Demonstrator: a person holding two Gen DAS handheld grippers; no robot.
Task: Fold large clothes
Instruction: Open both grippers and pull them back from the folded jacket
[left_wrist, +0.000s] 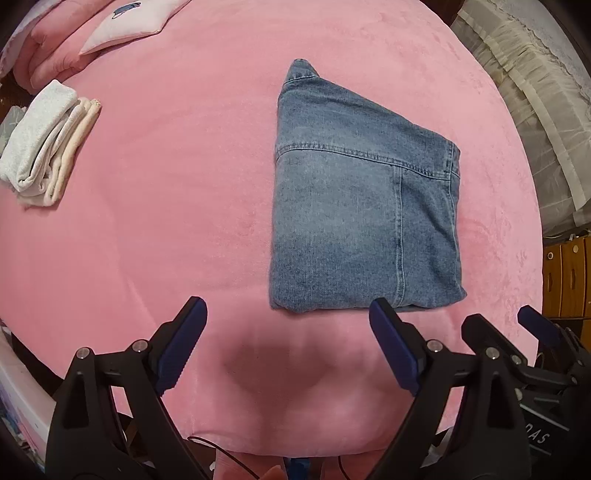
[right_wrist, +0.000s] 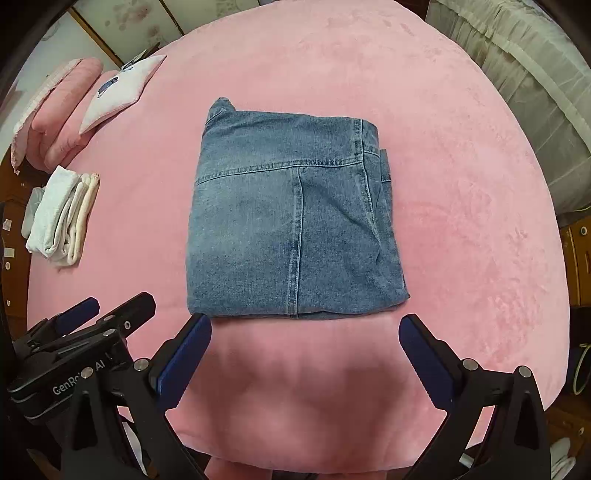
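The denim garment (right_wrist: 291, 221) is seen folded into a compact rectangle on the pink bed (right_wrist: 461, 240), just beyond the fingertips. Left gripper (left_wrist: 286, 310) and right gripper (right_wrist: 304, 325) are spread wide, nothing grasped. Folding is judged complete; next, stacking beside the white folded clothes (right_wrist: 62, 214) is probably required.

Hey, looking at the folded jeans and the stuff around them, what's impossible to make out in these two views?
- Folded jeans: inner layers hidden by the top panel, both views.
- White stack: item count unclear, small, near the left wrist view's edge.
- Pillow: its print too small, right wrist view.
- Drawers: cut off by the fisheye rim.
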